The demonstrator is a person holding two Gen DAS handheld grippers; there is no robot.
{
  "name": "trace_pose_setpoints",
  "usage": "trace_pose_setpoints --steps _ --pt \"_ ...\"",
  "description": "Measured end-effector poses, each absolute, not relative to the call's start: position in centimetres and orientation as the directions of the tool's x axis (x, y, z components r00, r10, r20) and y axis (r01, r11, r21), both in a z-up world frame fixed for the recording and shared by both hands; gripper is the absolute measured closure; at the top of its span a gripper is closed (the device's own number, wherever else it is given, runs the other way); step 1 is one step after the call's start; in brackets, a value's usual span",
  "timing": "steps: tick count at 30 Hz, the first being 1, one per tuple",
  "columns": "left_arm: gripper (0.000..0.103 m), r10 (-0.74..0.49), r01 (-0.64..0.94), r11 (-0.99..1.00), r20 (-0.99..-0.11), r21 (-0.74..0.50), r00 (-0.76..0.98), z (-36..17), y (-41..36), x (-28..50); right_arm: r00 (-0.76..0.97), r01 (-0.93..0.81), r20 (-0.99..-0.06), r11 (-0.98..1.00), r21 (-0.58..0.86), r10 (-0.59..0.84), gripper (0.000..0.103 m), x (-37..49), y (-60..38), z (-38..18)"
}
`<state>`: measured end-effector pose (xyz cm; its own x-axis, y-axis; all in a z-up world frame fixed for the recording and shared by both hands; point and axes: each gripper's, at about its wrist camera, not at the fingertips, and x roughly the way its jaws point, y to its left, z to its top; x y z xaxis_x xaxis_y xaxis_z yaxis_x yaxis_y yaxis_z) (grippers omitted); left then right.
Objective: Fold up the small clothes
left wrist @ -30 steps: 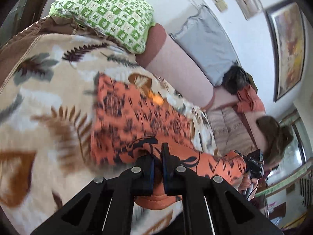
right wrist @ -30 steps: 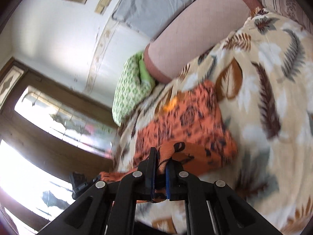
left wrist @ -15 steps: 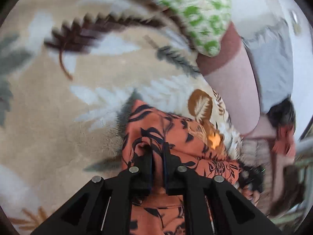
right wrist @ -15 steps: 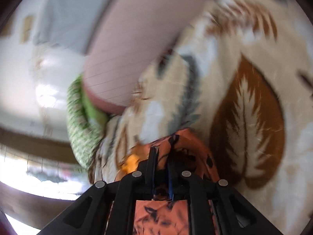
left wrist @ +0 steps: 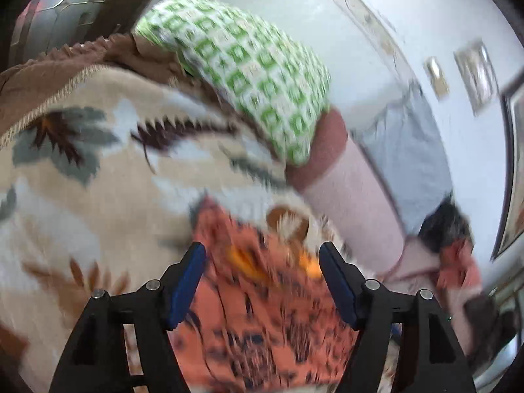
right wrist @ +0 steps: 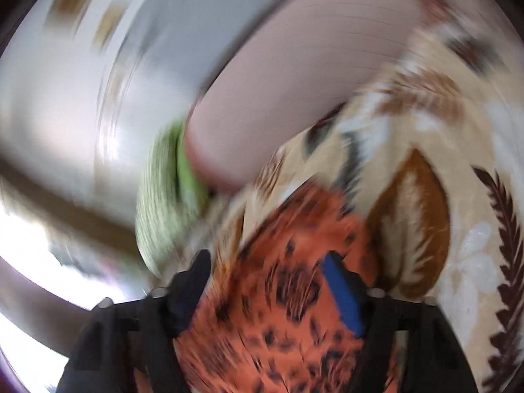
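Observation:
An orange garment with black print (left wrist: pixel 262 311) lies on a beige leaf-patterned blanket (left wrist: pixel 82 196); it also shows in the right wrist view (right wrist: pixel 288 301). My left gripper (left wrist: pixel 262 255) is open, its blue-padded fingers spread above the garment's far edge and holding nothing. My right gripper (right wrist: pixel 268 262) is open too, its fingers either side of the garment's far end. Both views are motion-blurred.
A green-and-white patterned pillow (left wrist: pixel 249 65) rests at the blanket's far end against a pink sofa arm (left wrist: pixel 353 190). A grey cushion (left wrist: pixel 406 144) leans behind it. More clothes (left wrist: pixel 455 262) lie at the far right. The pillow (right wrist: pixel 163 203) and sofa arm (right wrist: pixel 311 82) show in the right view.
Both grippers were shut on the orange garment's edge and carried it forward over itself. Now both have opened and let go, and the garment lies on the blanket.

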<state>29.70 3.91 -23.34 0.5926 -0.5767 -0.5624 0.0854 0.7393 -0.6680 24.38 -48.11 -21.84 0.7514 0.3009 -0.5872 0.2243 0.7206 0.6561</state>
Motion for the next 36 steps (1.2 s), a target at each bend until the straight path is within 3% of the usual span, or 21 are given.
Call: trace_pose_setpoints --steps 1,4,8,13,17,22,29,36 --pt "0.031 -0.564 0.075 0.754 -0.585 -0.652 0.583 -24.1 2.9 29.0 0.707 0.189 -0.63 0.773 0.605 0.321 0.069 25.3 -45.1 -21.6" --pt "0.031 -0.524 0.063 0.804 -0.653 -0.592 0.547 -27.0 0.7 28.1 0.574 0.06 -0.727 0.866 0.496 0.376 0.073 27.7 -36.5 -23.0" --pt "0.033 -0.482 0.026 0.832 -0.7 -0.553 0.528 -28.9 0.8 28.9 0.467 -0.053 -0.798 0.913 0.404 0.38 0.074 30.4 -28.1 -26.6" --pt "0.033 -0.459 0.011 0.838 -0.694 -0.546 0.554 -28.0 2.0 30.4 0.462 -0.016 -0.83 0.939 0.343 0.311 0.073 36.9 -25.1 -29.6" --pt "0.033 -0.441 -0.093 0.806 -0.698 -0.585 0.564 -28.6 4.6 31.2 0.605 0.144 -0.748 0.887 0.439 0.272 0.073 43.0 -27.4 -28.2" --pt "0.033 -0.392 -0.185 0.818 -0.764 -0.544 0.513 -30.0 5.7 31.6 0.648 0.032 -0.686 0.889 0.458 0.33 0.073 41.0 -25.5 -24.5" --pt "0.033 -0.284 -0.148 0.91 -0.843 -0.387 0.457 -30.9 3.2 30.6 0.568 -0.087 -0.729 0.908 0.41 0.383 0.073 34.9 -21.8 -24.8" --pt "0.032 -0.244 -0.126 0.933 -0.851 -0.337 0.466 -31.0 3.0 29.8 0.48 -0.008 -0.817 0.933 0.359 0.318 0.073 43.0 -19.7 -29.0"
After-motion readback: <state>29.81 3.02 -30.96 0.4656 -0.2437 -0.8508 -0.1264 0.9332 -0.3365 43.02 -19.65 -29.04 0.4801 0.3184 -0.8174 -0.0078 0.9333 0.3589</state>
